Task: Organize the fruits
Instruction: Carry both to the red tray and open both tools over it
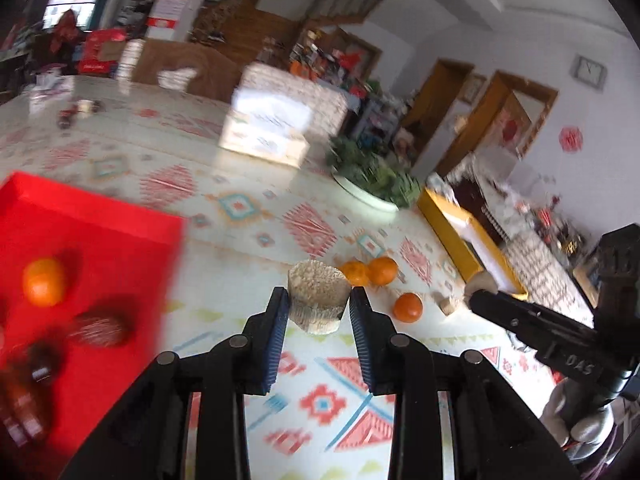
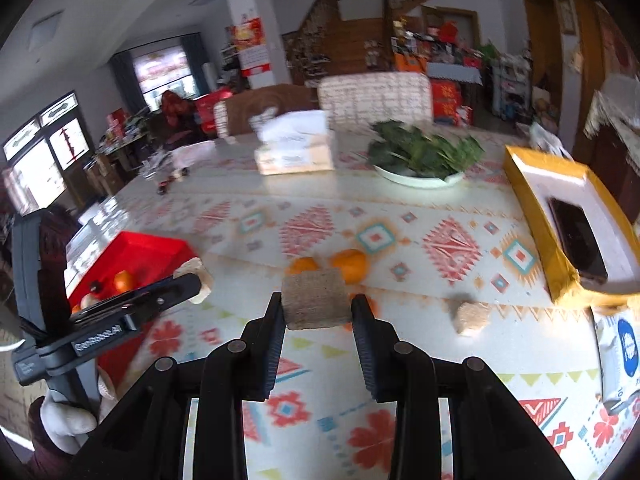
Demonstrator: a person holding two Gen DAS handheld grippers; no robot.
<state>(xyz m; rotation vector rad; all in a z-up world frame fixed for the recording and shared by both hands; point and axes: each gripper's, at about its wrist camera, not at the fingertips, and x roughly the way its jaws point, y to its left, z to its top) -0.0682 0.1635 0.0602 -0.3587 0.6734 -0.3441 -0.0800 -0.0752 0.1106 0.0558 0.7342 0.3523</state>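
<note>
My left gripper [image 1: 319, 295] is shut on a beige fibrous chunk [image 1: 318, 302], held above the patterned tablecloth. To its left lies a red tray [image 1: 120, 248] with an orange [image 1: 43, 282] and some dark fruits in it. Three oranges [image 1: 383, 270] lie loose on the cloth just beyond the chunk. My right gripper [image 2: 317, 300] is shut on a second beige chunk [image 2: 314, 300], which hides part of two oranges [image 2: 350, 264] behind it. A third beige chunk [image 2: 472, 317] lies on the cloth at the right. Each gripper shows in the other's view, right gripper [image 1: 482, 290] and left gripper [image 2: 197, 280].
A plate of green leaves [image 2: 420, 152] and a tissue box [image 2: 296, 152] stand further back on the table. A yellow box [image 2: 560, 276] holding a black phone lies at the right edge, with a white packet [image 2: 620, 356] in front of it. Chairs stand behind the table.
</note>
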